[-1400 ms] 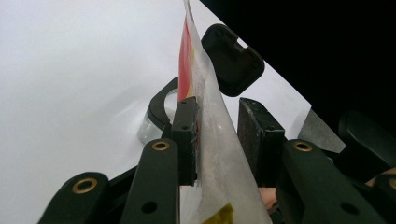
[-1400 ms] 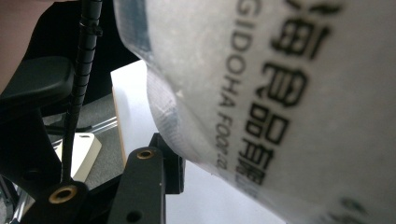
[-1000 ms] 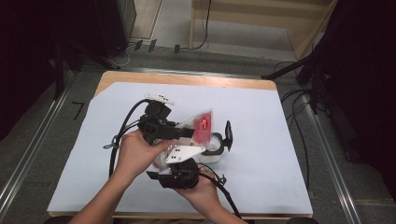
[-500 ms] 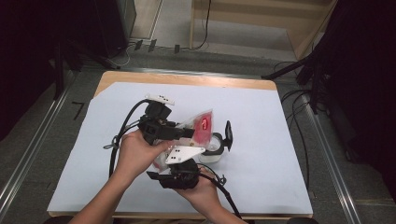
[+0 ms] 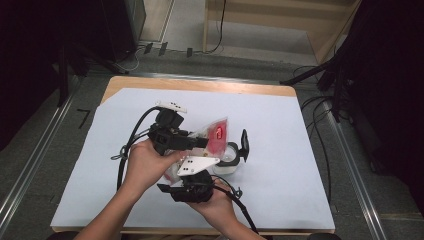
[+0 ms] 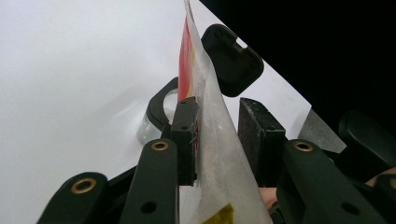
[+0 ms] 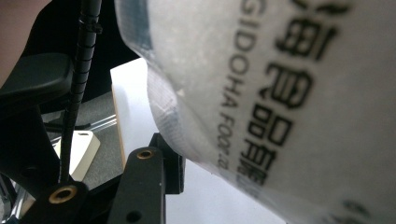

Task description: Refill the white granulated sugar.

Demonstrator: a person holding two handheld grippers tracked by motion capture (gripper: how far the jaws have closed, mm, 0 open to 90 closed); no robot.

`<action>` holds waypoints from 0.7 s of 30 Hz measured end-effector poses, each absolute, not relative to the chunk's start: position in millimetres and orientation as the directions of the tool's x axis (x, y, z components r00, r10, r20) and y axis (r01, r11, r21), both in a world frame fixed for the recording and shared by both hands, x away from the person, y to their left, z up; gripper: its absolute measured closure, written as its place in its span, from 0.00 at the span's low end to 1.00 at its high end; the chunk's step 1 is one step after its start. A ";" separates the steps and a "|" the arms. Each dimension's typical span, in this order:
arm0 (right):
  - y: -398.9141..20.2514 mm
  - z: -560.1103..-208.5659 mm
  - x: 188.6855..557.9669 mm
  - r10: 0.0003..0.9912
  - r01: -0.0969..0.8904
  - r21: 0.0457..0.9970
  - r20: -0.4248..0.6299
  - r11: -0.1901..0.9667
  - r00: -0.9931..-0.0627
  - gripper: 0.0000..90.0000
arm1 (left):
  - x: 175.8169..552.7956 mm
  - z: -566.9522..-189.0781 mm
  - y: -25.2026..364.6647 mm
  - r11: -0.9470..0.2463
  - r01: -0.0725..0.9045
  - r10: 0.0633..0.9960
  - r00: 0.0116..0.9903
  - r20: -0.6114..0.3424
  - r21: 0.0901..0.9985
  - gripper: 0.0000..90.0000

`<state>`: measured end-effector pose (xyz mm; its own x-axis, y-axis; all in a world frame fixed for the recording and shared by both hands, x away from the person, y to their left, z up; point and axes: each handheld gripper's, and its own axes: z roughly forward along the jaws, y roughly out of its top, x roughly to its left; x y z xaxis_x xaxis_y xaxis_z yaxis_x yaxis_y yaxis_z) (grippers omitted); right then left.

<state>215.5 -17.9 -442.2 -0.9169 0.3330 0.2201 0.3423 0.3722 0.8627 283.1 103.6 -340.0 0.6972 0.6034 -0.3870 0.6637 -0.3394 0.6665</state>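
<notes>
White sheeting covers the worktop [image 5: 280, 150], and both claws meet over its middle. Ahead of the left claw [image 6: 218, 140] a pouch [image 6: 205, 107] of translucent plastic stands on edge, red-printed on one face and holding pale powder; it runs up between the two pads. The left-hand pad lies against it, while a gap shows before the right-hand pad, so the jaws stand partly open with the pouch loosely pinned, not squeezed from both sides. The right claw [image 5: 192, 187] sits just behind and below the left one; in its own view the pouch's printed lower part hangs right over its one visible jaw, but I cannot tell whether that claw clamps it. Just beyond the left claw's tips a small clear jar [image 6: 161, 116] with a black collar stands on the sheeting, its black hinged lid [image 6: 232, 60] flipped open.

Judging by this, the jar is already opened and the pouch raised above it; opening or tipping the pouch and filling the jar appear to remain.
</notes>
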 end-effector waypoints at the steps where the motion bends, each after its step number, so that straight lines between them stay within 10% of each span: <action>1: -17.9 -442.2 215.5 0.333 0.342 0.863 0.220 0.372 -0.917 0.69 | 283.1 -340.0 103.6 -0.339 0.664 0.603 0.697 -0.387 0.667 0.77; 21: -17.7 -442.8 215.9 0.331 0.338 0.864 0.216 0.373 -0.918 0.69 | 282.7 -340.3 103.0 -0.342 0.660 0.602 0.700 -0.384 0.669 0.76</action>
